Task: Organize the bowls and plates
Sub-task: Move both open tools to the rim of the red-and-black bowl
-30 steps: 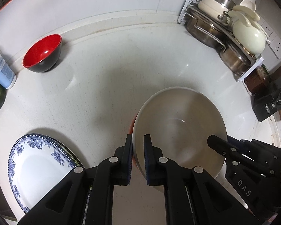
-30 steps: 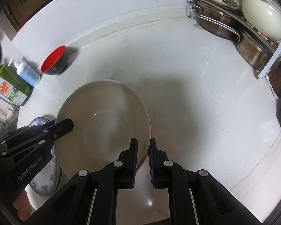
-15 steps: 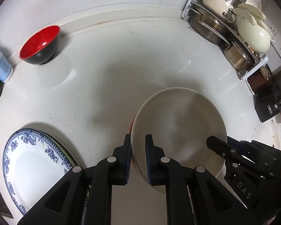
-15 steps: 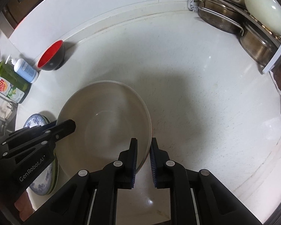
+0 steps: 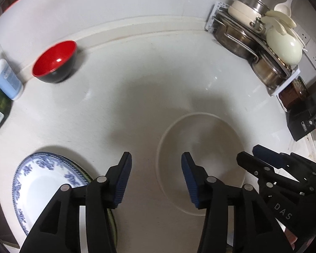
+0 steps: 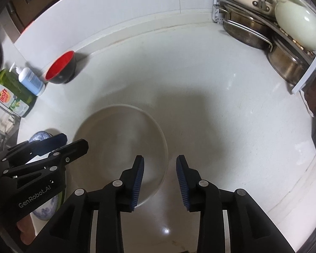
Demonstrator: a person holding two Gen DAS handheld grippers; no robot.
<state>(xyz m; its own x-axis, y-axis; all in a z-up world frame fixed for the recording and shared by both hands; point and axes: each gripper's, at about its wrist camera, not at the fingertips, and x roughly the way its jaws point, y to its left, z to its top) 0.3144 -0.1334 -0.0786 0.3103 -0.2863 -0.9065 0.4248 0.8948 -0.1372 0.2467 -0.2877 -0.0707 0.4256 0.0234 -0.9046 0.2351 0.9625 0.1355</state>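
Releasing the cream bowl [image 5: 200,164] near the counter's front edge, left gripper [image 5: 155,181] and right gripper [image 6: 160,181] both opening off its opposite rims, holding nothing; next likely the red bowl [image 5: 54,61] by the back edge.

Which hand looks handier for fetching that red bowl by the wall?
Probably the left gripper: the red bowl sits on its side of the big white bowl. Its opening jaws grip nothing.

White counter [image 5: 149,80] bears cream bowl [image 5: 200,147], red bowl [image 5: 54,61], patterned plate [image 5: 42,181].
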